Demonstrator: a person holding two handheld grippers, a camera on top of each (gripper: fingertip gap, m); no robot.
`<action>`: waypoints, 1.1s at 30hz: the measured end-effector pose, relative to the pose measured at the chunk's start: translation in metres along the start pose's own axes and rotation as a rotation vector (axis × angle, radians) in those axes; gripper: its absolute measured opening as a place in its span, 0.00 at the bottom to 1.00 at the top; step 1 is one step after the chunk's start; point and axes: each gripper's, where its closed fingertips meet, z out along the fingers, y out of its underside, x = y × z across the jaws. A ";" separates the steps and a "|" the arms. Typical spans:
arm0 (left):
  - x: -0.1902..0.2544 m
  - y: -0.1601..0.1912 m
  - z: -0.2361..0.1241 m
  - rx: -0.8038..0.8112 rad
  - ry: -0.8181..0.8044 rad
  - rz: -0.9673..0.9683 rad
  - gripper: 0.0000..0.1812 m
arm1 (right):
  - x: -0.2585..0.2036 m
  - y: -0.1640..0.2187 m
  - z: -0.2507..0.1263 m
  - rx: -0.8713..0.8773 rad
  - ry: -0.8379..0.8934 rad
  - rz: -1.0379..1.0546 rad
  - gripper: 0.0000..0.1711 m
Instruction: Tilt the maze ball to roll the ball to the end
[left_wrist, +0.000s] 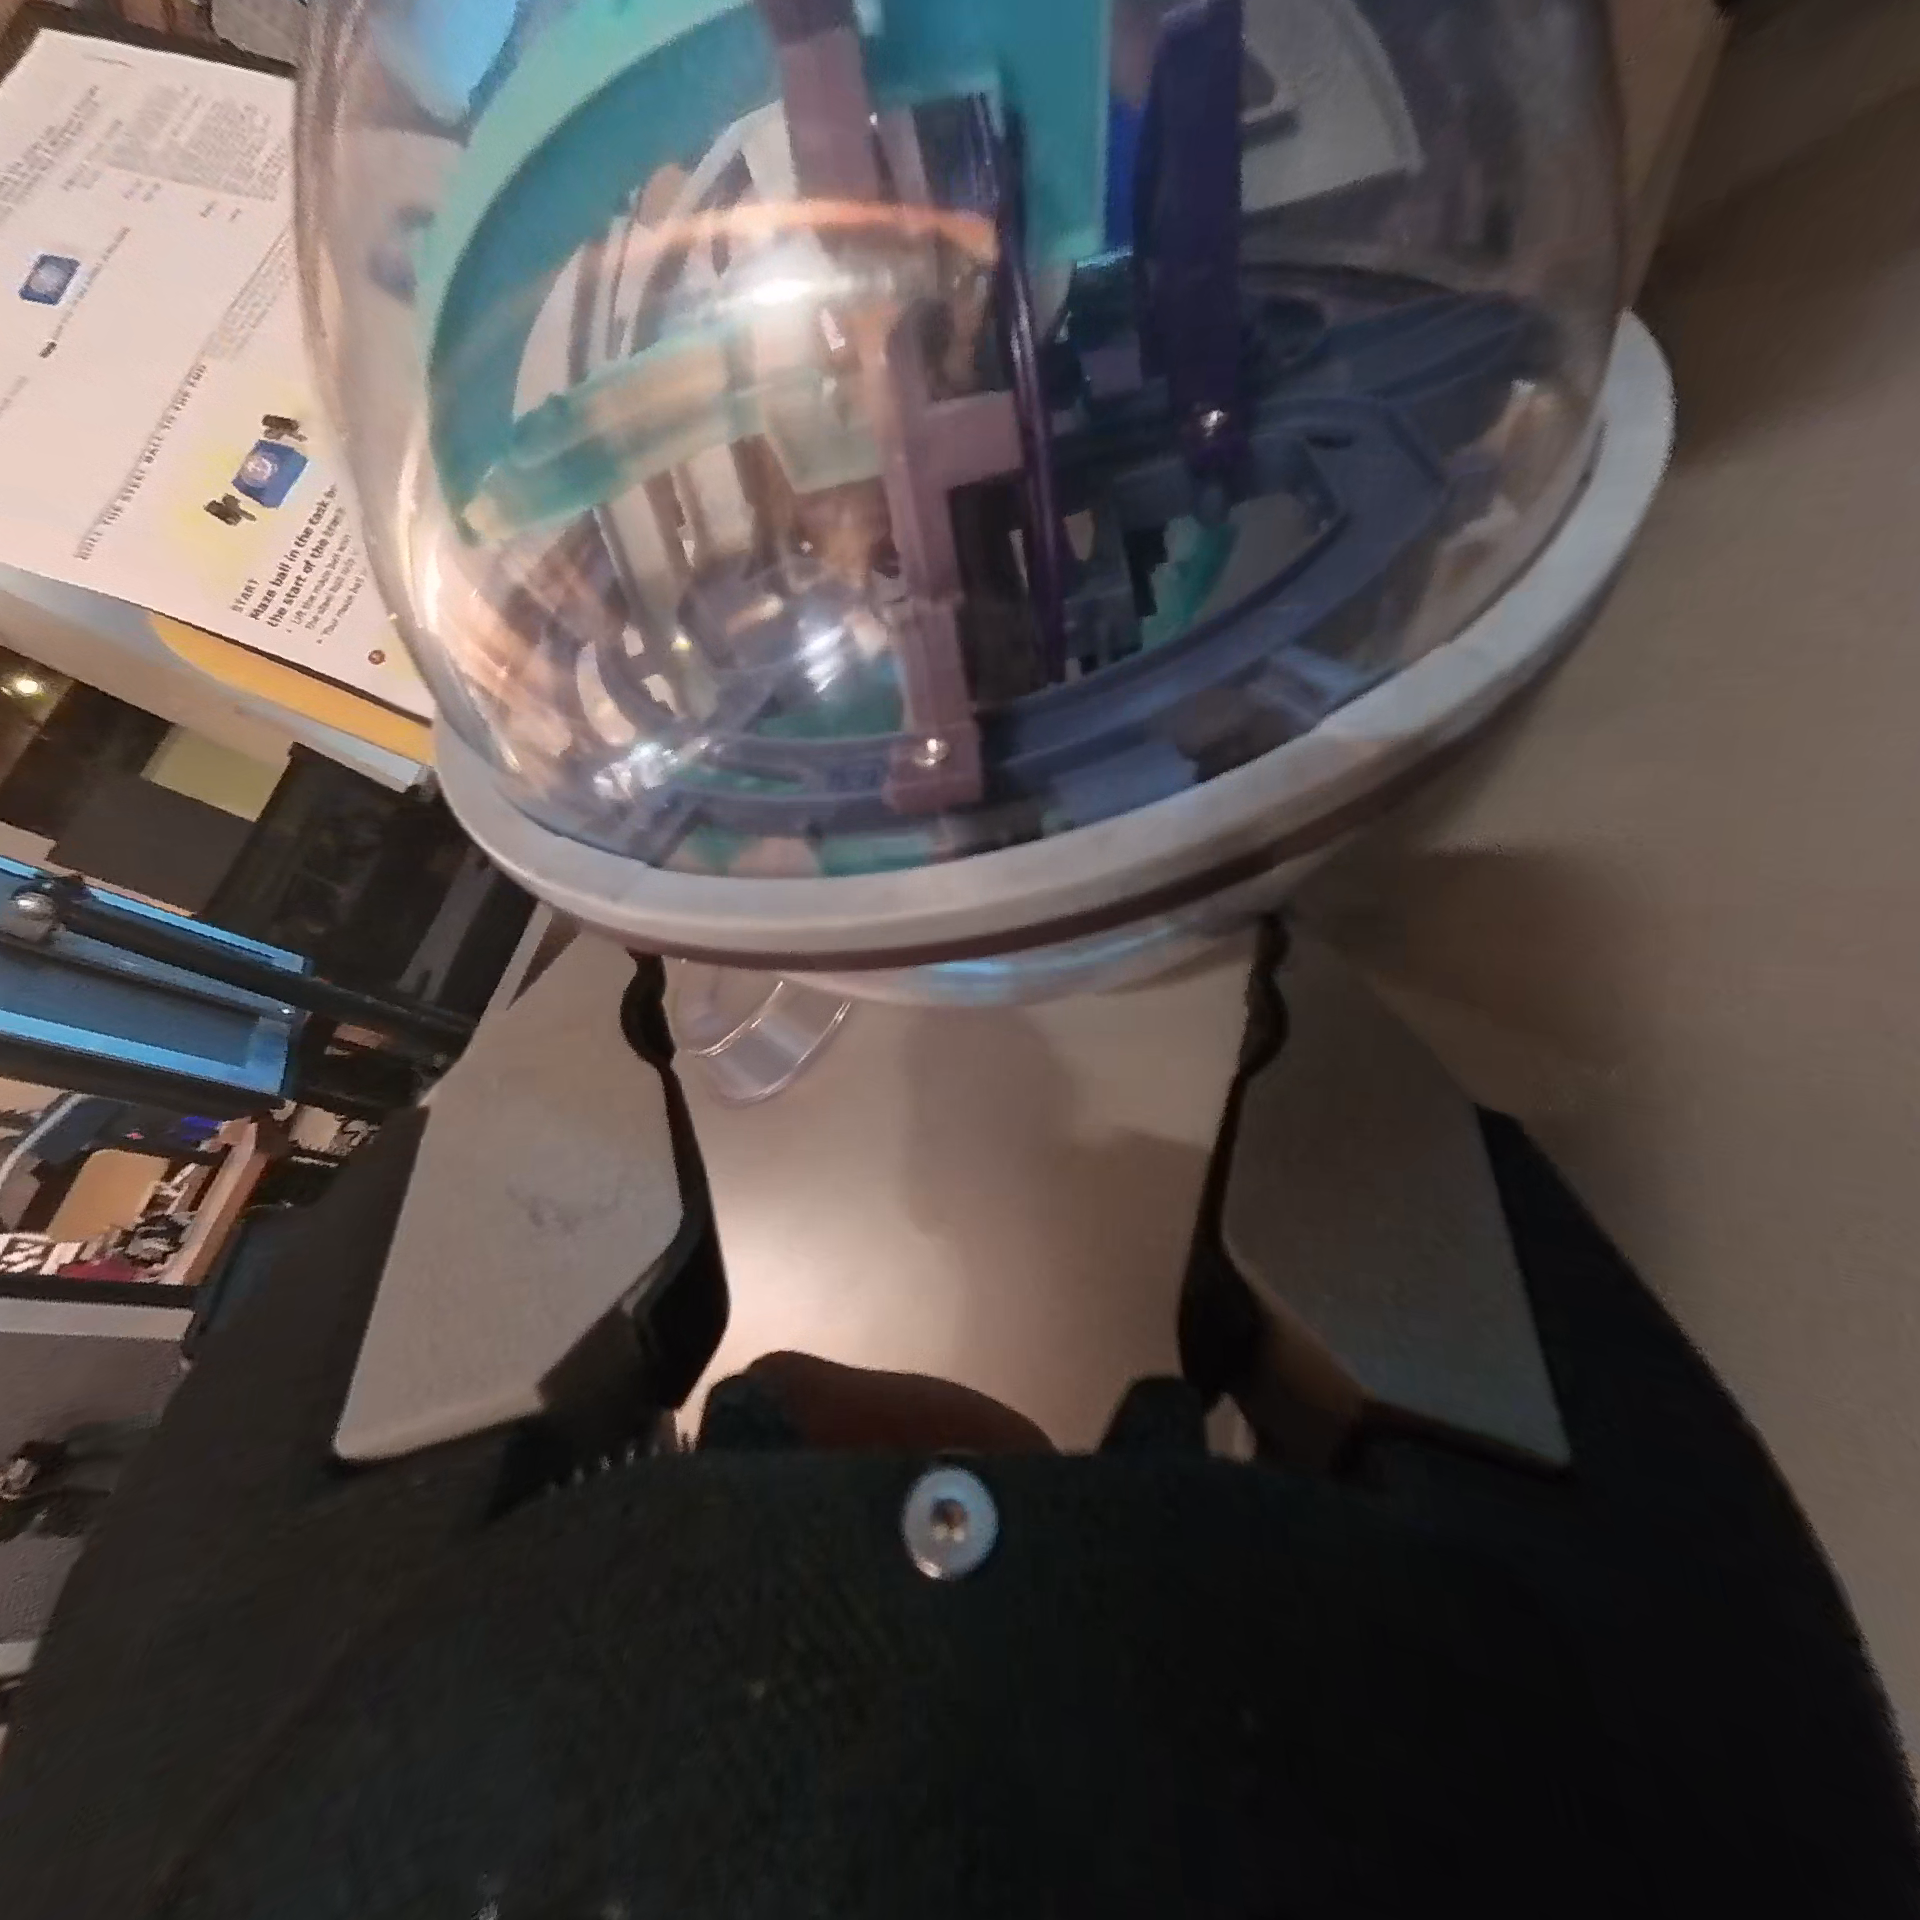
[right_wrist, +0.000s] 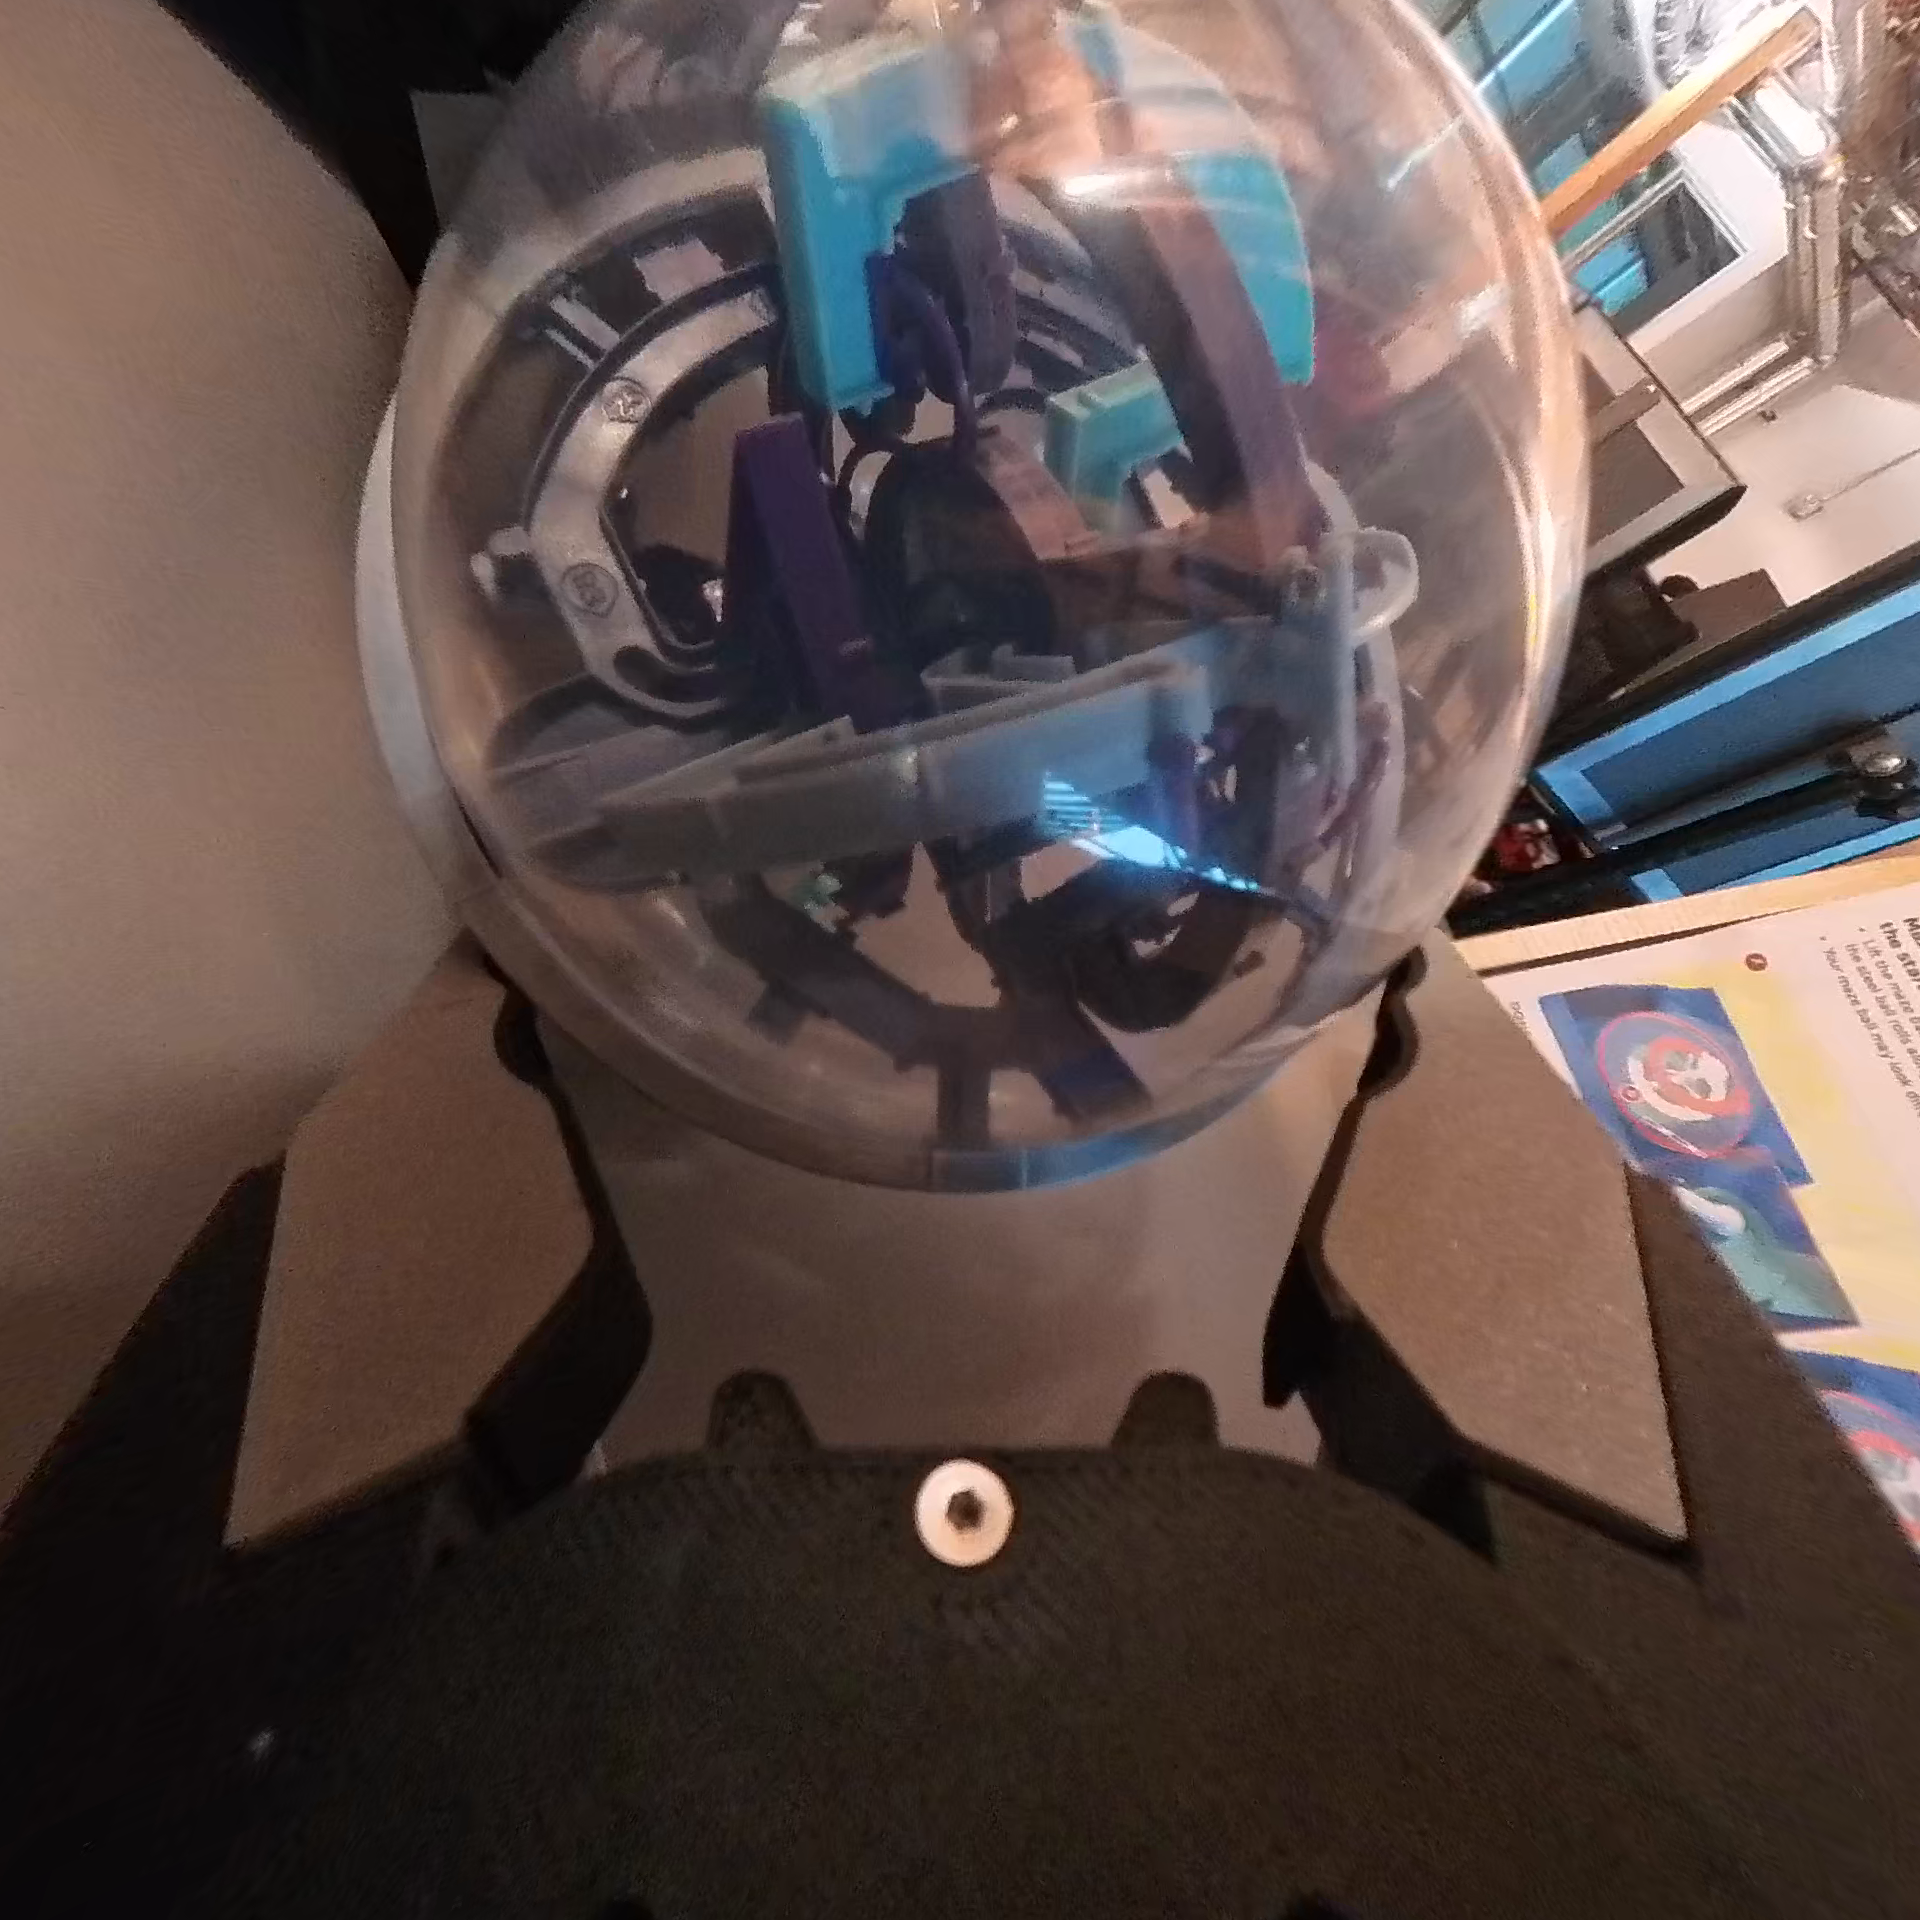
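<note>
Maze ball held between the fingers of both grippers, left gripper and right gripper, above table; sheet beside it.

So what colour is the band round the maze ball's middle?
White band with a dark seam line, clearest in the left wrist view.

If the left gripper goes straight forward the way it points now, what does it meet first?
Most likely the maze ball: the left gripper already has its fingertips at the white band. Contact itself is hidden.
</note>
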 end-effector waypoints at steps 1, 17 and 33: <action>0.000 -0.001 0.000 0.006 0.006 -0.010 0.61 | 0.000 -0.002 -0.001 0.010 -0.004 0.009 0.90; 0.004 -0.011 -0.006 0.063 0.076 -0.094 0.63 | -0.008 0.007 0.003 -0.013 -0.109 0.153 0.90; 0.003 -0.024 -0.012 0.131 0.118 -0.181 0.67 | -0.018 0.006 0.006 0.009 -0.224 0.326 0.90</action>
